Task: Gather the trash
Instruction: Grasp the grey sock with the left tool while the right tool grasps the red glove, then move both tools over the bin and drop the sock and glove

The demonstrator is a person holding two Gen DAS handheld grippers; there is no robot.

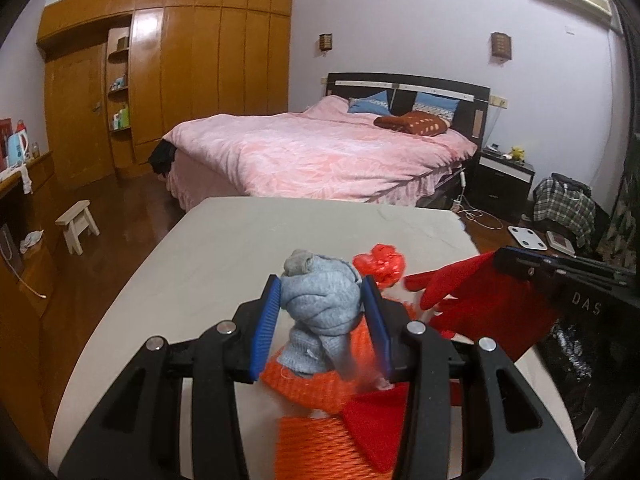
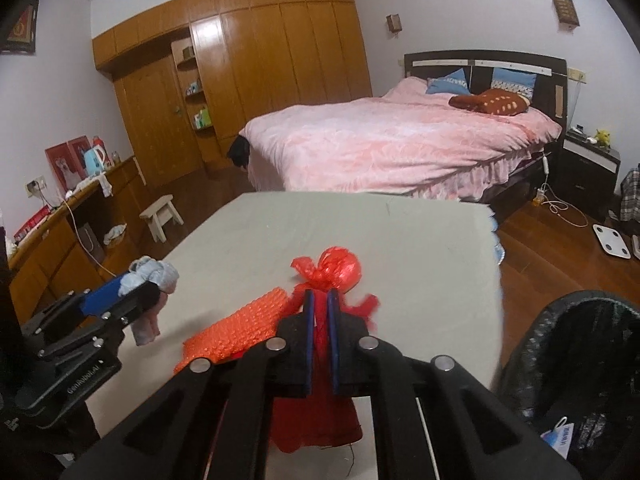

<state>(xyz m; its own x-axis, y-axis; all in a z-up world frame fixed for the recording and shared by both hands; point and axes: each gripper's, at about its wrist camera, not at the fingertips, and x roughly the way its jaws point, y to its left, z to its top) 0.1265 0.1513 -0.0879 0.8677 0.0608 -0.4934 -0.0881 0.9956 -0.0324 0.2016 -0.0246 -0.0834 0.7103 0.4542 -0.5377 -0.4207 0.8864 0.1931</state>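
Right wrist view: the right gripper (image 2: 320, 304) is clenched on a red glove (image 2: 316, 420) that hangs limp below its pads, long axis running down toward the table (image 2: 420, 240), with the black-lined trash bin (image 2: 560, 344) close on its right, off the table's edge. Left of the bin and farther from it, the left gripper (image 1: 322, 316) grasps a balled grey sock (image 1: 320, 300), held upright above the orange netting (image 1: 312, 432). Judging by this, the right claw is nearer the bin.

Ahead of the fingers, a pink-quilted bed (image 1: 316, 152) stands on glossy wooden floor (image 1: 120, 216); left, a honey-brown wooden wardrobe (image 1: 192, 56) lines pale lilac walls (image 1: 400, 20).
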